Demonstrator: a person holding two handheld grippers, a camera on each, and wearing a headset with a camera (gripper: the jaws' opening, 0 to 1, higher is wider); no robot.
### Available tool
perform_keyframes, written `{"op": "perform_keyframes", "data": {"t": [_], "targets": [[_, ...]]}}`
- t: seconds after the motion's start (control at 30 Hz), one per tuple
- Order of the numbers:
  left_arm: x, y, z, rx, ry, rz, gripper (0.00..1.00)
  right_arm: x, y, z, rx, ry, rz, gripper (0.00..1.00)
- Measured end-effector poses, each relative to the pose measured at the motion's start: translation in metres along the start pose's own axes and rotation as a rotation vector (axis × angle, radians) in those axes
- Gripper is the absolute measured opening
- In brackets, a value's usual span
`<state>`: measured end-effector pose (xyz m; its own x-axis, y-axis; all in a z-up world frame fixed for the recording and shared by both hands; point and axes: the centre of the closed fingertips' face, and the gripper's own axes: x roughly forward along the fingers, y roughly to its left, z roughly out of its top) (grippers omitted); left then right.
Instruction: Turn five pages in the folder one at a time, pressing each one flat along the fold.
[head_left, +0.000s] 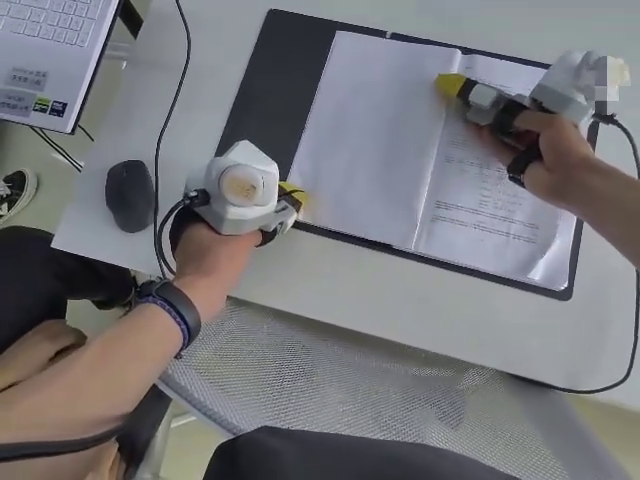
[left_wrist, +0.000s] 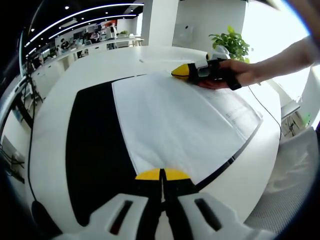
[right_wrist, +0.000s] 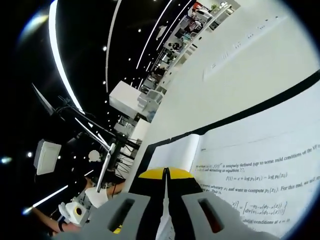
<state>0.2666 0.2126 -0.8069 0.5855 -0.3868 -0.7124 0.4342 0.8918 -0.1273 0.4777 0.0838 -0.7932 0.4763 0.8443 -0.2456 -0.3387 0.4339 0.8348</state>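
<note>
A black folder (head_left: 275, 90) lies open on the white table. Its left page (head_left: 370, 140) is blank and its right page (head_left: 495, 190) carries printed text. My left gripper (head_left: 293, 198) rests at the near left corner of the blank page, jaws shut, yellow tips together (left_wrist: 162, 174) at the paper's edge. My right gripper (head_left: 450, 84) is shut too, its tips down at the top of the fold between the pages. In the right gripper view its closed tips (right_wrist: 166, 172) sit on the printed page (right_wrist: 260, 165). It also appears far off in the left gripper view (left_wrist: 187, 71).
A dark mouse (head_left: 130, 193) lies left of the folder, and a laptop (head_left: 50, 55) sits at the far left corner. A black cable (head_left: 172, 120) runs between them. A mesh chair seat (head_left: 350, 390) is below the table's near edge.
</note>
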Motion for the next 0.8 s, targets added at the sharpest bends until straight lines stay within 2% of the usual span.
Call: {"op": "perform_keyframes", "data": {"t": [0.4,0.57,0.8], "targets": [[0.000,0.001,0.000,-0.020,-0.005,0.002,0.00,0.016,-0.017,0.033,0.054,-0.090,-0.030,0.00],[0.001,0.001,0.000,-0.024,-0.006,0.000,0.00,0.019,-0.021,0.038,0.053,-0.091,-0.034,0.00],[0.001,0.001,0.000,-0.023,-0.004,-0.003,0.00,0.018,-0.020,0.037,0.054,-0.095,-0.033,0.00]]}}
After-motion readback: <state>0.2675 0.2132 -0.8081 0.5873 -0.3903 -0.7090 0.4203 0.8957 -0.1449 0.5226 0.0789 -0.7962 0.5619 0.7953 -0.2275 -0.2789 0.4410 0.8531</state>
